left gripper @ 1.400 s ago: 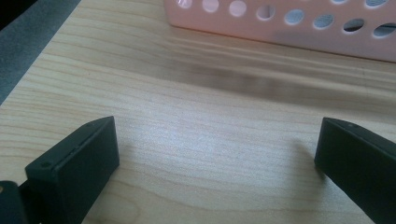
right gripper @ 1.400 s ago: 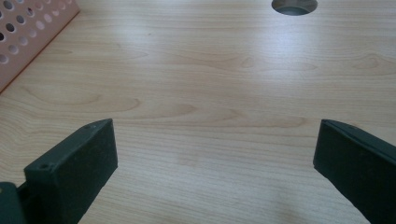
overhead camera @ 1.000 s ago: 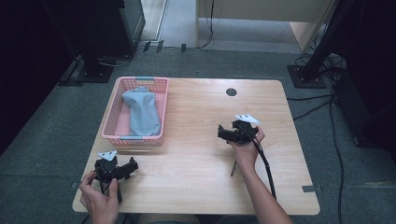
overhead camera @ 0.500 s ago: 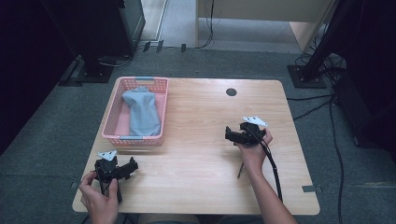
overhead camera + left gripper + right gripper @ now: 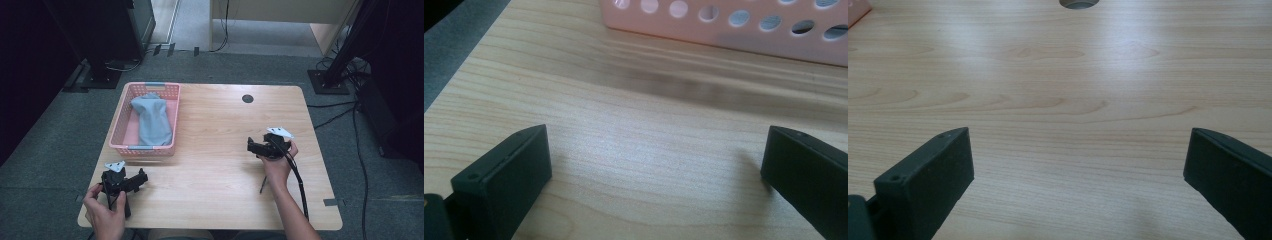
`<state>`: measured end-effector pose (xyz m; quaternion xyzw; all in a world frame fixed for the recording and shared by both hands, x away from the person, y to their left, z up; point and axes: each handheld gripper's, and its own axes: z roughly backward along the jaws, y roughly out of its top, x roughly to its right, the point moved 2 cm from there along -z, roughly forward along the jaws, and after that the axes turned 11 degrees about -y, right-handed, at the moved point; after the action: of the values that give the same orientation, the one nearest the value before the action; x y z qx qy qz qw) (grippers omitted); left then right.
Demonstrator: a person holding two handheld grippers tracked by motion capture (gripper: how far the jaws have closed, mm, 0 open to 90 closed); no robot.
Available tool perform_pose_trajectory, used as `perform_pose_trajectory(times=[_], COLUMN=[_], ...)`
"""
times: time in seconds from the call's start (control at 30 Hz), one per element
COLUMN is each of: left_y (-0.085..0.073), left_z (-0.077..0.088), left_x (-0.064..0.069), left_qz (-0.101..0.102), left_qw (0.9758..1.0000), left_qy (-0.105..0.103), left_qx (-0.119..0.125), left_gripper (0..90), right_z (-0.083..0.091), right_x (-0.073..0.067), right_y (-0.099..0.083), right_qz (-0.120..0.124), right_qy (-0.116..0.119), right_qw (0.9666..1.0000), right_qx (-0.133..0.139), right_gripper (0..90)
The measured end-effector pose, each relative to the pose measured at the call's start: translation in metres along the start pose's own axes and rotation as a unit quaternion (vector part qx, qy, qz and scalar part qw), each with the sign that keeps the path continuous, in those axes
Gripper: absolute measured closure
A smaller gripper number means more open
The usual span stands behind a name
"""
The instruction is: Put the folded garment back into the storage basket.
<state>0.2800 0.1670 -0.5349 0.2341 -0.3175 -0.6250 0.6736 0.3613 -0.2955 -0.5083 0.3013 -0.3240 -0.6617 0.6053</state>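
from above we see a folded grey-blue cloth [image 5: 151, 119] lying in the pink perforated plastic basket [image 5: 120, 120], while our left gripper view catches just that basket's wall. our left gripper [image 5: 656, 165] and right gripper [image 5: 1078, 165] both gape wide, empty, over the bare light wooden table [image 5: 220, 125]; a round cable hole [image 5: 1078, 3] lies ahead of the right one.

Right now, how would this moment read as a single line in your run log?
left gripper: open, empty, near basket | right gripper: open, empty, over bare table | grey cloth: lying in pink basket

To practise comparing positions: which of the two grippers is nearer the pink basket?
The left gripper: it sits just below the pink basket near the table's front-left corner, while the right gripper is across the table.
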Motion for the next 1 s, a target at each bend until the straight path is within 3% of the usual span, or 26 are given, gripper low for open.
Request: perform_pose_trajectory(times=[1.0], left_y=[0.0], left_z=[0.0], left_x=[0.0], left_qz=[0.0], left_qw=[1.0], left_qy=[0.0], left_qx=[0.0], left_gripper=[0.0], right_z=[0.004], right_x=[0.037], right_y=[-0.016], right_qz=[-0.012], right_qy=[-0.022], right_qw=[0.9997], right_qx=[-0.005], right_gripper=[0.0])
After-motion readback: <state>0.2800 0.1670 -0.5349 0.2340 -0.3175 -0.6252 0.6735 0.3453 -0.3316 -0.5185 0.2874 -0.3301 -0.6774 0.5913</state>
